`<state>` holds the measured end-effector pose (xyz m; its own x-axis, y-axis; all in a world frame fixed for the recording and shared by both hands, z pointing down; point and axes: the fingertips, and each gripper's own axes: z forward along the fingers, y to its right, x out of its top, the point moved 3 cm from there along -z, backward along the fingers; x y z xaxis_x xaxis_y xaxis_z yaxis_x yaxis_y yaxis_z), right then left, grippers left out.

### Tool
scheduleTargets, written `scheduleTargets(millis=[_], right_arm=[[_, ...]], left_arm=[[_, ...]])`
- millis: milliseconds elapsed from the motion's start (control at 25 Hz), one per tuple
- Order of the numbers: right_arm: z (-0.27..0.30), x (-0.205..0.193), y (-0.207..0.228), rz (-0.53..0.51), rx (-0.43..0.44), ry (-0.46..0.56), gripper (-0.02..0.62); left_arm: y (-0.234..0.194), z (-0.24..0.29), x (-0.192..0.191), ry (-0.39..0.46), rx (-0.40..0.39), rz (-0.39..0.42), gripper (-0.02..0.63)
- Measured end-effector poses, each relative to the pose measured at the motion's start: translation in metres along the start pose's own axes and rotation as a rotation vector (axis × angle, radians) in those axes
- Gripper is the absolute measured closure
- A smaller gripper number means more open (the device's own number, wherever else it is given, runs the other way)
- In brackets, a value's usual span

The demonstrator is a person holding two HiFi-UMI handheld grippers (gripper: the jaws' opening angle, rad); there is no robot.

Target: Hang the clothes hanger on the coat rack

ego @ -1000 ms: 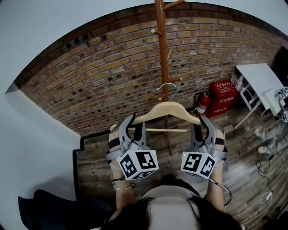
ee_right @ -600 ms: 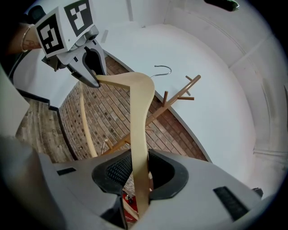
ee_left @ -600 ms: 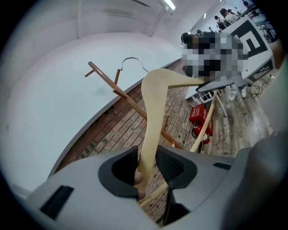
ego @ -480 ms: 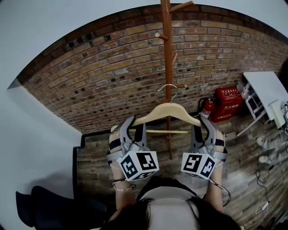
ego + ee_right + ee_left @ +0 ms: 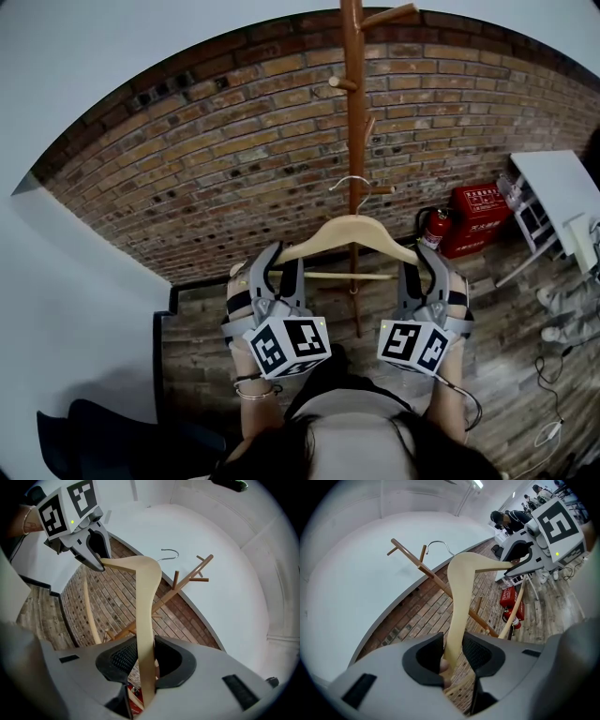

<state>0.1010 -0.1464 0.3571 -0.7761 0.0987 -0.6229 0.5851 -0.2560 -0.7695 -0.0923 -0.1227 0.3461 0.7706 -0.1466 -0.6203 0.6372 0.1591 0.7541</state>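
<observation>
Brick wall (image 5: 187, 169) fills the background, with plank floor below it. Starting from the left, your left gripper (image 5: 279, 258) has its jaws clamped on the left end of the one wooden hanger (image 5: 352, 228), so they're only as far apart as the wood is thick. The hanger sits level between your two grippers. Its single metal hook (image 5: 352, 181) is up in front of the one coat rack (image 5: 352, 112), close to a short peg, and I can't tell if it touches. Your right gripper (image 5: 422, 258) pinches the right end the same way. Further right there's one fire extinguisher (image 5: 434, 230), one red box (image 5: 480, 214) and one white table (image 5: 558, 178).
</observation>
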Motion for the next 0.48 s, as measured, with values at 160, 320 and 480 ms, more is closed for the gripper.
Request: scheduleTargets(millis=[160,320,480], right_arm=[[0.013,0.003,0.004,0.000,-0.007,-0.002,0.482],[0.026,0.010,0.009,-0.002,-0.019,0.003,0.482],[0.038,0.015,0.014,-0.002,-0.031,0.007,0.482]], left_arm=[[-0.007,0.014,0.000,0.009,-0.002,0.019,0.477],[-0.016,0.027,0.001,0.024,0.003,0.028,0.477],[-0.025,0.038,0.003,0.034,0.009,0.032,0.477]])
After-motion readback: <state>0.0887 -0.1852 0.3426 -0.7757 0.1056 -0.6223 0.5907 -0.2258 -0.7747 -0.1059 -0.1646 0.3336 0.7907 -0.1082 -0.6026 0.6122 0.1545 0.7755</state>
